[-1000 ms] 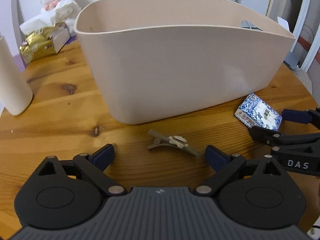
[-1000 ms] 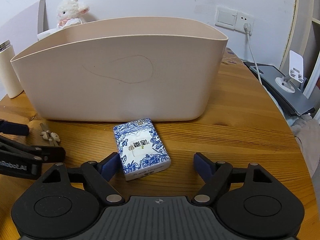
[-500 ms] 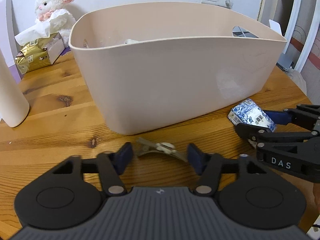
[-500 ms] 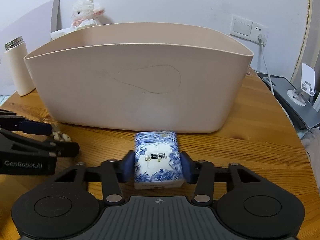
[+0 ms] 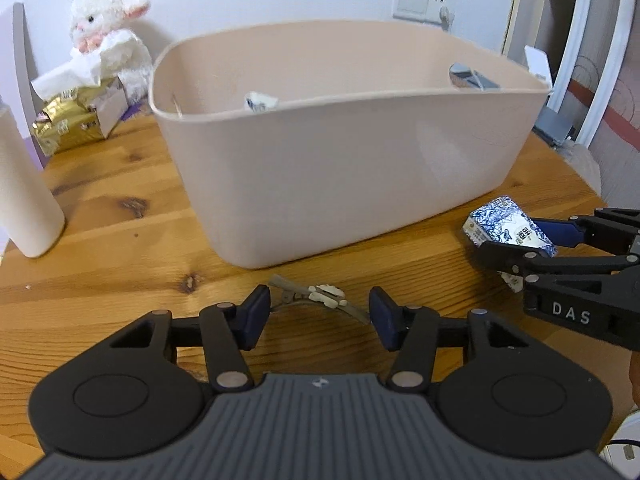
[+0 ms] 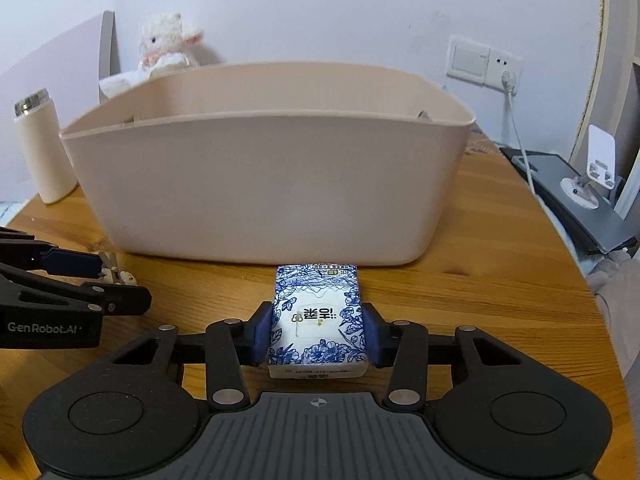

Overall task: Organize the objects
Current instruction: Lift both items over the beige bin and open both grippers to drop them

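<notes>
A beige plastic basket point(image 5: 340, 160) stands on the round wooden table point(image 5: 120, 248). My left gripper point(image 5: 320, 318) is shut on an olive hair clip point(image 5: 316, 294) with a pale ornament, held lengthwise between the blue pads just above the wood, in front of the basket. My right gripper point(image 6: 318, 334) is shut on a blue-and-white floral tissue pack point(image 6: 318, 312), raised off the table near the basket's front wall point(image 6: 260, 184). In the left wrist view the tissue pack point(image 5: 504, 222) hangs at the right. Small items point(image 5: 260, 102) lie inside the basket.
A white bottle point(image 5: 24, 200) stands at the left table edge. A gold tissue box point(image 5: 76, 116) and a plush lamb point(image 5: 108, 40) sit behind the basket. A dark slab point(image 6: 568, 196) with a white phone stand point(image 6: 596, 176) lies off the right edge.
Both grippers closed: the left around the hair clip, the right around the tissue pack. Both then rose, so more of the basket's inside shows.
</notes>
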The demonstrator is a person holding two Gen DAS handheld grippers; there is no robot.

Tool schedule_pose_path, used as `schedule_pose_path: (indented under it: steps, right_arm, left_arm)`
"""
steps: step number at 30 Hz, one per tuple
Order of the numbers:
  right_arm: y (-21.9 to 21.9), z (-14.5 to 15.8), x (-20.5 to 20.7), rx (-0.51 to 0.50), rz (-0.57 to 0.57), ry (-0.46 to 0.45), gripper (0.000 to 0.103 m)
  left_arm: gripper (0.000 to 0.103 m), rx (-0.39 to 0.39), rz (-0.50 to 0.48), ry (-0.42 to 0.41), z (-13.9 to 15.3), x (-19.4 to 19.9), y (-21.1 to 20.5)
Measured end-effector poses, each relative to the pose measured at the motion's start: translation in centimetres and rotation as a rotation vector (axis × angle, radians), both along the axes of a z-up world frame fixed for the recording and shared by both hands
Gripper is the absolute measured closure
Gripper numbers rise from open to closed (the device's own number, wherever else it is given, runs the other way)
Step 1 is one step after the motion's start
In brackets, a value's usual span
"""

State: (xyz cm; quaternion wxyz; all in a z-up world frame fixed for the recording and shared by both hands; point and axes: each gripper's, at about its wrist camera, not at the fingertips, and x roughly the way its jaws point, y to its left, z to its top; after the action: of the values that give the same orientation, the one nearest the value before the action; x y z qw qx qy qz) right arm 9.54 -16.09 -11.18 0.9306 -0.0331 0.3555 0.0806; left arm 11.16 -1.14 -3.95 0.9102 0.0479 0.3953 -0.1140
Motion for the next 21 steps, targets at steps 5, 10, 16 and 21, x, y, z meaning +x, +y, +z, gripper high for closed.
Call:
schedule_pose_path:
  steps: [5, 10, 16, 21]
  right_arm:
    - [-0.5, 2.2, -1.4, 0.016, -0.012, -0.052, 0.060]
    - [-1.1, 5.2, -2.7, 0.031, -0.017, -0.129, 0.060]
    - [-1.8, 8.6, -3.1, 0.044, -0.024, -0.222, 0.060]
    - [-1.9, 10.8, -2.7, 0.040, -0.022, -0.281, 0.060]
  left_arm:
    - [0.047, -0.013, 0.001, -0.058, 2.5, -1.5, 0.5]
    - [0.047, -0.019, 0.008, -0.122, 5.1, -2.8, 1.1]
    - [0.047, -0.027, 0.015, -0.195, 8.0, -3.1, 1.3]
    - [0.047, -0.030, 0.031, -0.246, 10.0, -2.3, 1.4]
